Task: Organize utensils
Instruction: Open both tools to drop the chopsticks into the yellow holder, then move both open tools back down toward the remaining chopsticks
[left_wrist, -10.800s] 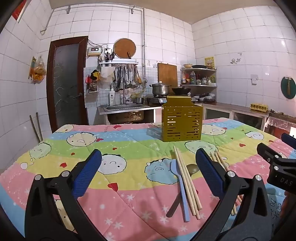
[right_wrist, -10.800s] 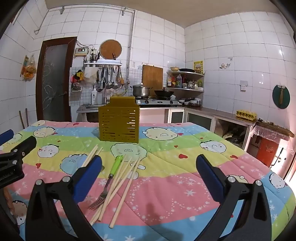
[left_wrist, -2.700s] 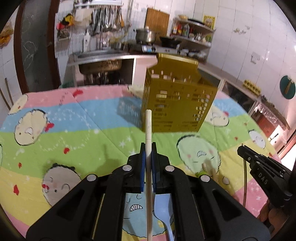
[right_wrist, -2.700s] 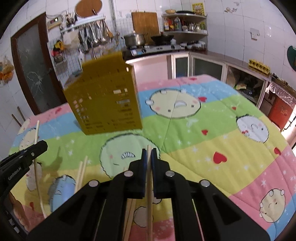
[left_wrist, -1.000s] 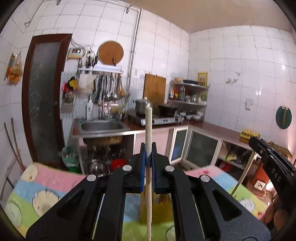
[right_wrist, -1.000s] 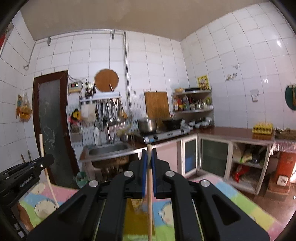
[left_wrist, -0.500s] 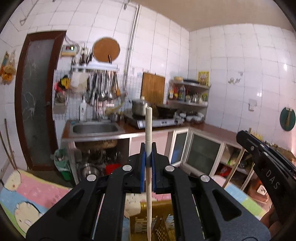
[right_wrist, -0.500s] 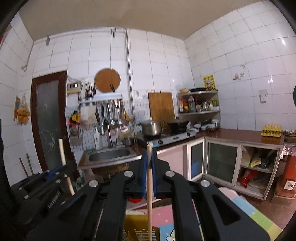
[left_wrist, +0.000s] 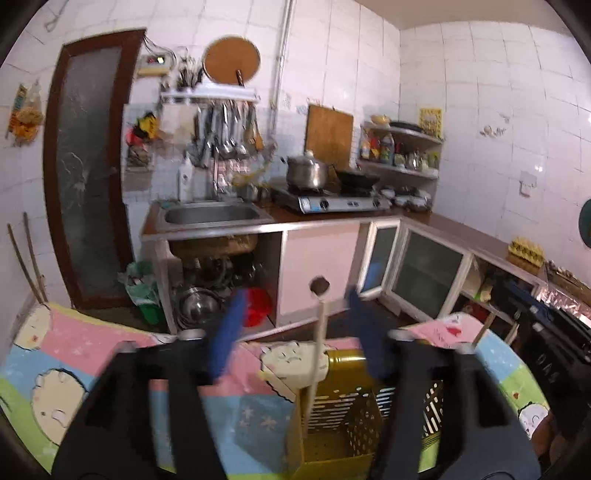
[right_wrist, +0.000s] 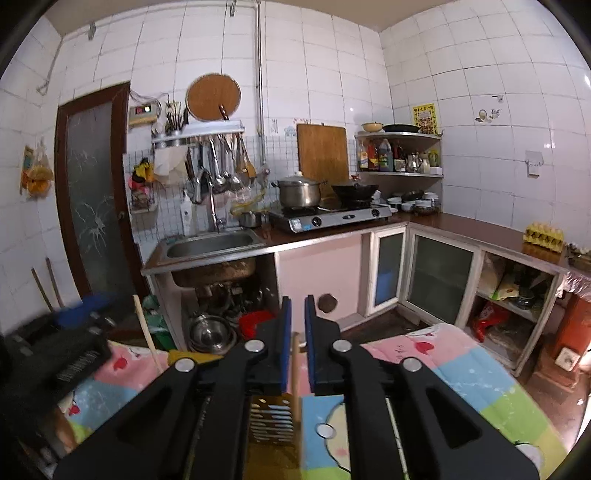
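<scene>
The left gripper (left_wrist: 295, 328) is seen with its blue pads spread wide, having just been opening; a chopstick (left_wrist: 317, 354) stands between them, touched by neither, its lower end inside the yellow utensil basket (left_wrist: 332, 417) at 6 o'clock. The right gripper (right_wrist: 297, 343) has also just been opening, its jaws slightly parted around a second chopstick (right_wrist: 295, 369) with narrow gaps on both sides, above the same basket. The patterned quilt (right_wrist: 461, 373) is spread beneath.
</scene>
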